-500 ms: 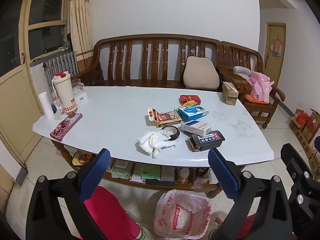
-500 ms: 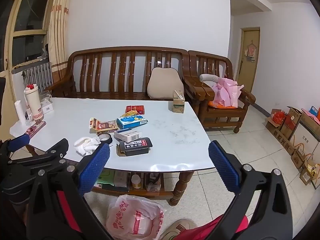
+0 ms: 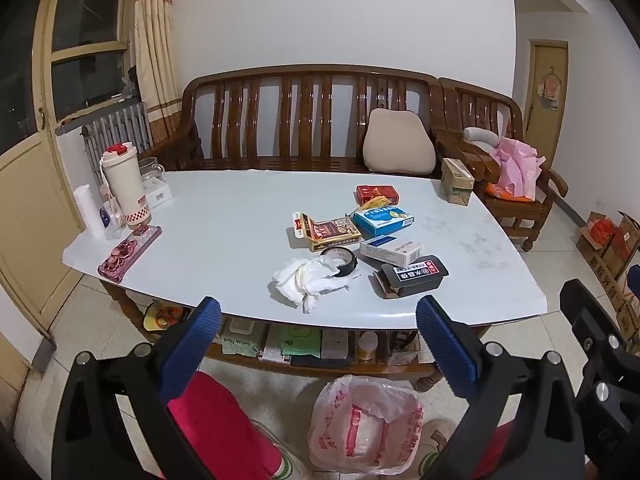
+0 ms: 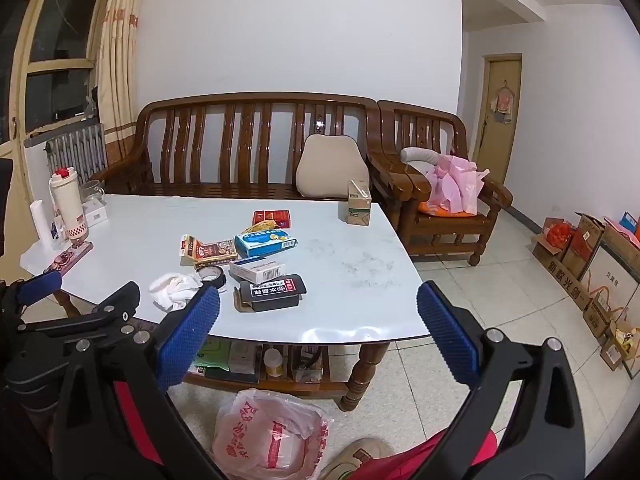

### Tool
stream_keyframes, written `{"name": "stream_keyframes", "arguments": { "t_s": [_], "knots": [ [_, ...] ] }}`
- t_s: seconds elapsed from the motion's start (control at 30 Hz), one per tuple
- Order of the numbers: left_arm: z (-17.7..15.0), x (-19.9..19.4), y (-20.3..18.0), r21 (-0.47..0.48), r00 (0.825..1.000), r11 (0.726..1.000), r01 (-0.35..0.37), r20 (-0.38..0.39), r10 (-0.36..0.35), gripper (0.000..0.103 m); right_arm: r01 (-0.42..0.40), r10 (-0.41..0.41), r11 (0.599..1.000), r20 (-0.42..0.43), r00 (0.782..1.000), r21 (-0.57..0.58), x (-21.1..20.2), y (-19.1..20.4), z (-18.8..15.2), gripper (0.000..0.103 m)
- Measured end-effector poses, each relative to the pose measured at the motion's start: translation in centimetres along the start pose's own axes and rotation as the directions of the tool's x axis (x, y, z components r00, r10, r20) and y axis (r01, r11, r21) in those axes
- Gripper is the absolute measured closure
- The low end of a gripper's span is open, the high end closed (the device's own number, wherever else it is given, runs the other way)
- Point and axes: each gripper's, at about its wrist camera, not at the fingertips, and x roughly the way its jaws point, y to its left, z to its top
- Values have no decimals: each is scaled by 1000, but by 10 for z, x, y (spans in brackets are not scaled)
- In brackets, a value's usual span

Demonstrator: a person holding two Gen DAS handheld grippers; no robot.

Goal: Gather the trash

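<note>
Left gripper point(image 3: 318, 344): jaws spread wide, nothing between the blue pads, held short of the table's near edge.
Right gripper point(image 4: 318, 330): also spread wide and empty, to the right of the left one, held off the table.
Plastic bag point(image 3: 366, 424): on the floor below the table's near edge, mouth open, red print on white.
Table point(image 3: 224, 240): white top, wooden legs, cluttered shelf underneath.
Crumpled tissue point(image 3: 308, 282): nearest item on the top, touching the tape roll point(image 3: 339, 261) just behind it.
Black box point(image 3: 416, 276): right of the tissue, flap open.
White box point(image 3: 390, 250): just beyond the black one.
Card box point(image 3: 326, 233), blue box point(image 3: 383, 219), red box point(image 3: 378, 194): farther back, mid-table.
Carton point(image 3: 456, 186): far right corner, upright.
Thermos point(image 3: 122, 184): far left end.
Bench point(image 3: 308, 116): behind the table, against the wall.
</note>
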Motion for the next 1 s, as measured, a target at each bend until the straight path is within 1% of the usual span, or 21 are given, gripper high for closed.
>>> {"name": "stream_keyframes", "arguments": {
  "t_s": [0.23, 0.4, 0.43, 0.5, 1.0],
  "knots": [
    [1, 0, 3, -21, 1000, 1000, 18, -6, -18, 7, 2, -2, 1000, -1, 1000, 1, 0, 1, -4, 6],
    [1, -2, 0, -3, 1000, 1000, 10, -1, -10, 7, -4, 4, 1000, 0, 1000, 12, 4, 2, -6, 6],
    [1, -2, -1, 3, 1000, 1000, 8, 0, -8, 7, -7, 7, 1000, 0, 1000, 18, 1, -7, -6, 6],
    [2, -3, -3, 7, 1000, 1000, 9, 2, -9, 7, -7, 7, 1000, 1, 1000, 18, 1, -8, -6, 6],
    [3, -6, -4, 8, 1000, 1000, 12, 0, -12, 7, -10, 10, 1000, 2, 1000, 22, -2, -10, -3, 6]
  ]
}}
